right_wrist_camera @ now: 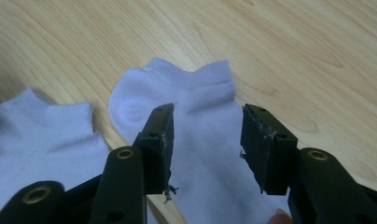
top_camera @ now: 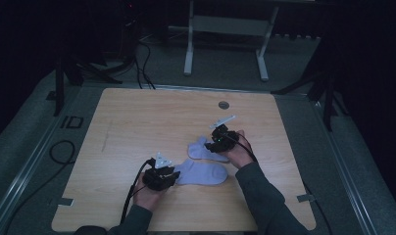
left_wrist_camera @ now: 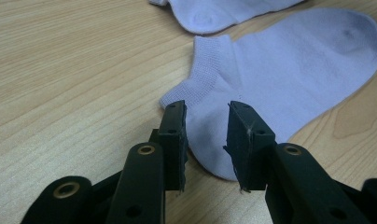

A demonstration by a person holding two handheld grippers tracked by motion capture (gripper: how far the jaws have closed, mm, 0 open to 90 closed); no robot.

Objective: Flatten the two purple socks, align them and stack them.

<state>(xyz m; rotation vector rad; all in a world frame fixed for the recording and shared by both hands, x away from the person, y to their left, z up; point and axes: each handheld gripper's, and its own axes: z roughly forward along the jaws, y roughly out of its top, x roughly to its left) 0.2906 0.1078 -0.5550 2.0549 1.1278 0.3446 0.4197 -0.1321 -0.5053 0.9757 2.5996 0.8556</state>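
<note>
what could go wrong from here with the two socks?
1. The near sock and the far sock lie almost touching, so dragging one may shift the other.
2. The left claw stands open over the near sock's heel edge; closing here could pinch a single layer, or scrape the table.
3. The right claw straddles the far sock's flat middle; thin cloth may slip out when lifted.

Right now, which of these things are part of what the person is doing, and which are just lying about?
Part of the job:
- near sock, at the left gripper, jaws open
- far sock, under the right gripper, jaws open

Just there:
- wooden table
- round grey cap in the tabletop
- white frame legs on the floor behind
</note>
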